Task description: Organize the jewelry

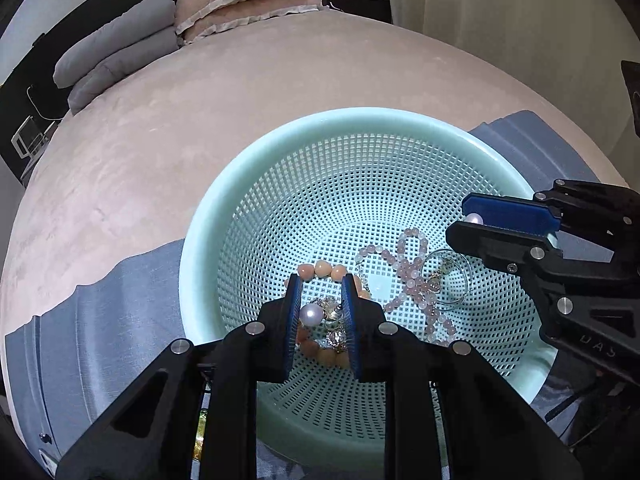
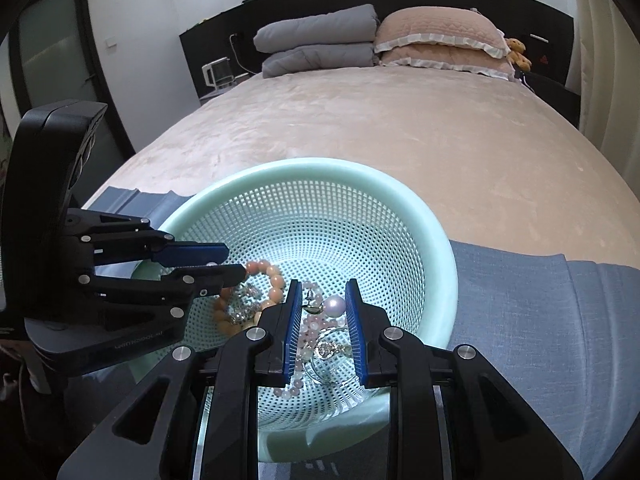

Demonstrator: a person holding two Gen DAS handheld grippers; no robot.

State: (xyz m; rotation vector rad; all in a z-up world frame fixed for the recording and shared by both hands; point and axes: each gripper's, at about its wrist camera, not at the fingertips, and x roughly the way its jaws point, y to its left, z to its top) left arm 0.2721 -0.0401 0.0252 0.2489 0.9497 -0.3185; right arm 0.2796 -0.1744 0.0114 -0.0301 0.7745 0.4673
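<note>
Both over pale green perforated plastic basket [image 1: 208, 216]: left gripper [image 1: 322, 280] parted around white pearl [image 1: 311, 314]; right gripper [image 2: 322, 286] parted, pearl earring [image 2: 334, 306] between.

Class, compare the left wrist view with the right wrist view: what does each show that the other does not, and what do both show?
Only the left wrist view shows the left gripper from behind, a pearl between its parted fingers.

Only the right wrist view shows the door and the right gripper head-on, with a pearl against its right pad.

Both show the mint basket on the bed, the orange bead bracelet, the pink bead strand, the clear ring, and stacked grey and pink pillows.
</note>
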